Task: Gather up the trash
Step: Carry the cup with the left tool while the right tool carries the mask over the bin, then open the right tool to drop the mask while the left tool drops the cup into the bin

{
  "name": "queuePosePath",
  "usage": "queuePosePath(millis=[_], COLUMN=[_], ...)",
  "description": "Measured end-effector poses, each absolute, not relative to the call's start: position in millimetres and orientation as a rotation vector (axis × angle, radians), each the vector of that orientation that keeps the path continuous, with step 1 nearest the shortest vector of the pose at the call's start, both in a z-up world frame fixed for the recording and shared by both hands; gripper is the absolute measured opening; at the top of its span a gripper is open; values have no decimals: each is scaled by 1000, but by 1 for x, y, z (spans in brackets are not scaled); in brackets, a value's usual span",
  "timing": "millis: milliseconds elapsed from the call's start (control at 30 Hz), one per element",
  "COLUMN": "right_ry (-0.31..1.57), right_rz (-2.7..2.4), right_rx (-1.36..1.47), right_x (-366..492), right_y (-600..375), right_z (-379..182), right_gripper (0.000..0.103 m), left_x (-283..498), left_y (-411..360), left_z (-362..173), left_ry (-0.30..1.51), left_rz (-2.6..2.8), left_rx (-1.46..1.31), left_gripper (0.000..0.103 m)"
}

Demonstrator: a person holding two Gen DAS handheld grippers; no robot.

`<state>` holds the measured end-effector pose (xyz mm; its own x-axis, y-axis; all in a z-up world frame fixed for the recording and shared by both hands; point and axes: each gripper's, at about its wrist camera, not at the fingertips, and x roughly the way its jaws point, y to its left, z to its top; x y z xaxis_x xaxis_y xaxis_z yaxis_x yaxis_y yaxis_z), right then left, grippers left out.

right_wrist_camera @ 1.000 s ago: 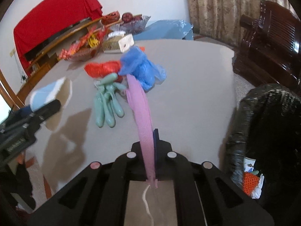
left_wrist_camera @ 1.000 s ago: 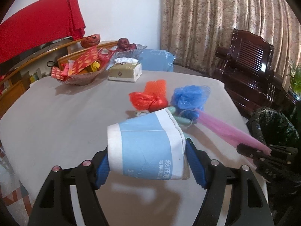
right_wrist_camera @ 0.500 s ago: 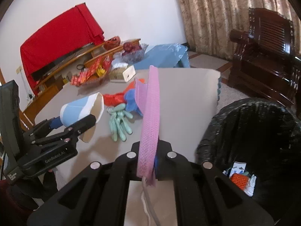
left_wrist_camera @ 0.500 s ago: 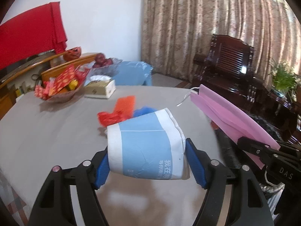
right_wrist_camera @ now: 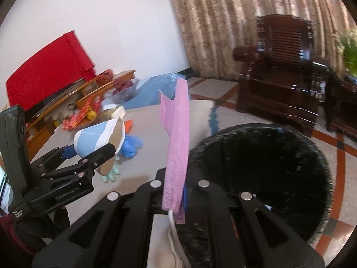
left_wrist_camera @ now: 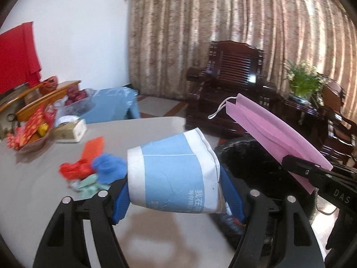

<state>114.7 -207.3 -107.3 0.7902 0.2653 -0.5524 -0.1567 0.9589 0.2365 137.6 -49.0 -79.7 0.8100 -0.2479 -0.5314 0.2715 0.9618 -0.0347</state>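
**Both grippers loaded, bin just ahead**

Left gripper [left_wrist_camera: 176, 192] — blue pads clamped across the sides of a paper cup [left_wrist_camera: 174, 174], which lies on its side between them, open mouth turned right. The cup is thin card, pale blue with white bands and printed characters, brown inside; the walls look slightly pinched, so a firmer squeeze would likely crush it. The sideways hold probably suits a tip-and-drop release.

Right gripper [right_wrist_camera: 178, 192] — jaws shut tight on one end of a pink face mask [right_wrist_camera: 176, 140]. The mask is soft, pleated, woven-looking fabric; it stands up from the jaws as a narrow strip, its white ear loop [right_wrist_camera: 175, 234] trailing down behind. A pinch at the edge is enough for something this light.

The black bin [right_wrist_camera: 312, 156] sits beside the table [right_wrist_camera: 147, 156], lined with crinkled black plastic, mouth wide open just beyond the mask. Both items hang in the air, near its rim, not yet over the middle.

Remaining on the table: a red mesh scrap [left_wrist_camera: 75, 169], a crumpled blue bag [left_wrist_camera: 109, 169] and pale green gloves [left_wrist_camera: 89, 184], heaped together.
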Motion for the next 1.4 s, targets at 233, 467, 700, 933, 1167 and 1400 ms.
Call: queuePosePath(millis=[233, 467, 700, 933, 1167, 1400], right_ry=[622, 649, 686, 725, 731, 632], right_rz=[113, 41, -2, -37, -99, -108], right_rx=[170, 184, 187, 205, 212, 192], right_x=[108, 105, 106, 107, 98, 83], right_y=[-256, -289, -312, -326, -333, -324], right_z=[-117, -135, -157, -174, -183, -163], right_gripper=[3, 3, 6, 11, 66, 97], left_x=[150, 160, 174, 182, 183, 182], left_y=[-106, -154, -187, -204, -203, -178], left_z=[-83, -93, -109, -126, -130, -111], left_ry=[552, 573, 612, 667, 706, 669], left_rz=[-388, -476, -519, -556, -603, -568], left_rx=[78, 107, 123, 147, 120, 75], left_gripper=[71, 71, 71, 74, 82, 84])
